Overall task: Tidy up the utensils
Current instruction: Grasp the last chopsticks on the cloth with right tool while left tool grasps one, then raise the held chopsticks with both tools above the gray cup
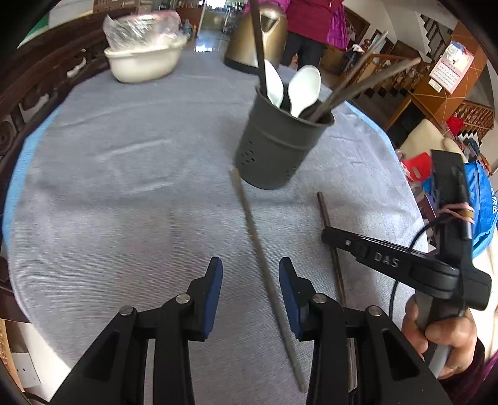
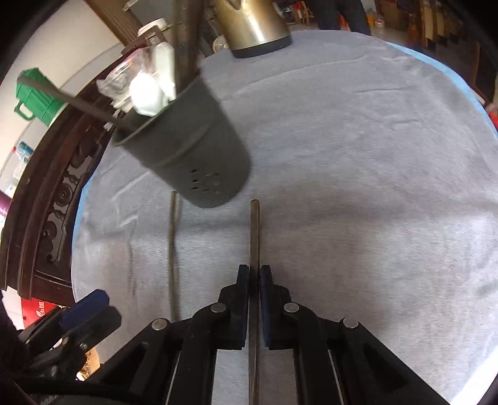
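Reading "DAS", seemingly, on claw [image 1: 330,236]

Brass-coloured metal kettle [image 1: 256,34]: top cut off by the upper frame edge in both views.
Person in magenta coat [image 1: 311,18]: head out of frame.
Thin dark chopstick [image 2: 254,280]: near end runs off the bottom edge, part hidden between black gripper fingers [image 2: 241,299].
Dark grey perforated holder [image 2: 190,146]: motion-blurred.
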A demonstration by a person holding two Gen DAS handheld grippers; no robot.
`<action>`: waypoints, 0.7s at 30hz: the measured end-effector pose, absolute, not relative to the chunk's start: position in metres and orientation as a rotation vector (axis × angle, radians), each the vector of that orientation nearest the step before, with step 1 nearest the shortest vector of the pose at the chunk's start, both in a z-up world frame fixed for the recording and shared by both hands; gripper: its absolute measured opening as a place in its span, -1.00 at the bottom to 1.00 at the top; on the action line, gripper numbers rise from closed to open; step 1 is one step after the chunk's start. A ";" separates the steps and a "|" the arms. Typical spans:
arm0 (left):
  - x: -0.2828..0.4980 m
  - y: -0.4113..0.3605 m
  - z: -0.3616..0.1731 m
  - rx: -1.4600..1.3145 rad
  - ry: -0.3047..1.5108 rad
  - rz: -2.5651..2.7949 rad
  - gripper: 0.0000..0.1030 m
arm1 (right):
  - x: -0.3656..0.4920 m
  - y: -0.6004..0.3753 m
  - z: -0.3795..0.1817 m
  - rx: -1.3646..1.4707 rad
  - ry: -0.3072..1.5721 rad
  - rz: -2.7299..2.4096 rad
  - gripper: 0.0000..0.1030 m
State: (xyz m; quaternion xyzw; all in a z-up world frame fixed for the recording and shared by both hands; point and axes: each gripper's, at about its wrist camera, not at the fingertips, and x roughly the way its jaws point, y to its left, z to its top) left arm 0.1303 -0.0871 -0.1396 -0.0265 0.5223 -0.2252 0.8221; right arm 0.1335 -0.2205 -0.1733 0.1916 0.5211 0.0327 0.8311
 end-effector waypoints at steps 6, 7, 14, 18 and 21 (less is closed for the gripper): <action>0.145 -0.108 -0.155 -0.047 1.173 -0.460 -0.25 | 0.130 -0.245 -0.179 0.474 1.120 0.072 -0.86; 0.147 -0.109 -0.156 -0.047 1.177 -0.453 -0.25 | 0.130 -0.247 -0.179 0.478 1.123 0.076 -0.86; 0.157 -0.121 -0.171 -0.045 1.196 -0.430 -0.74 | 0.126 -0.263 -0.181 0.534 1.123 0.106 -0.82; 0.157 -0.117 -0.174 -0.057 1.190 -0.440 -0.84 | 0.124 -0.268 -0.180 0.544 1.128 0.112 -0.82; 0.151 -0.107 -0.175 -0.057 1.191 -0.453 -0.87 | 0.126 -0.269 -0.178 0.549 1.144 0.107 -0.82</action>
